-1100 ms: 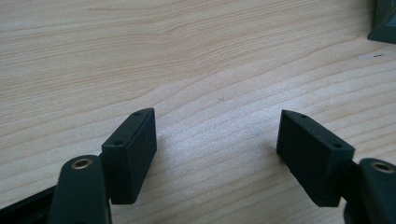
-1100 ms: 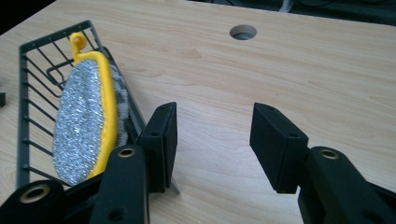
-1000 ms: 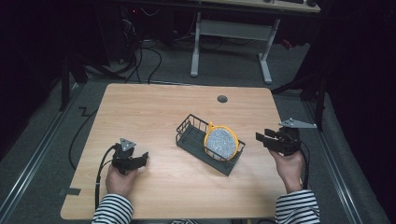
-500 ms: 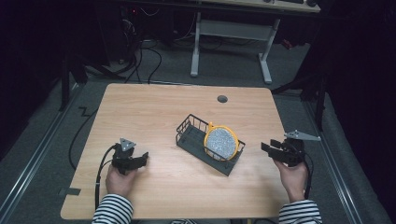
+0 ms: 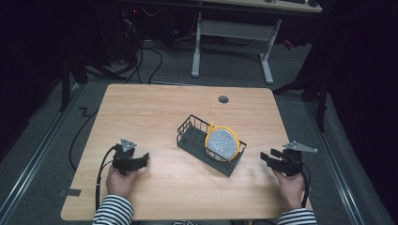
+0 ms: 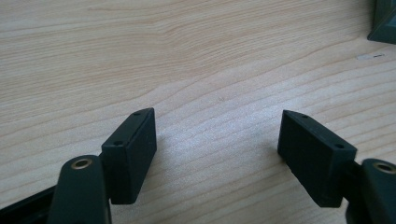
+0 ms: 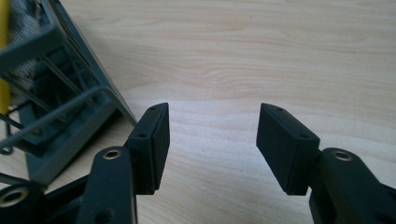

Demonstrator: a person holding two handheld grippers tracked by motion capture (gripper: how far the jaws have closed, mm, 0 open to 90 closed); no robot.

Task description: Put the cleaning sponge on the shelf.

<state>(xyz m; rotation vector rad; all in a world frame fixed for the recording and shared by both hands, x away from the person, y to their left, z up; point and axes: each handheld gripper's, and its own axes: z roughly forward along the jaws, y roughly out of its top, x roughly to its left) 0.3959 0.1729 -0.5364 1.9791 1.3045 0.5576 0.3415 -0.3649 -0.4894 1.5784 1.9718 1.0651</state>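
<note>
Holding my right gripper (image 5: 268,156) low over the wooden table (image 5: 155,108), just right of the dark wire rack (image 5: 193,137), jaws spread with nothing between them, and they've just been opening wider. That yellow-rimmed plate (image 5: 222,143) with the grey speckled face stands on edge in the rack's near end. My left gripper (image 5: 143,158) sits well off to the left, jaws wide apart too, just bare wood between them
</note>
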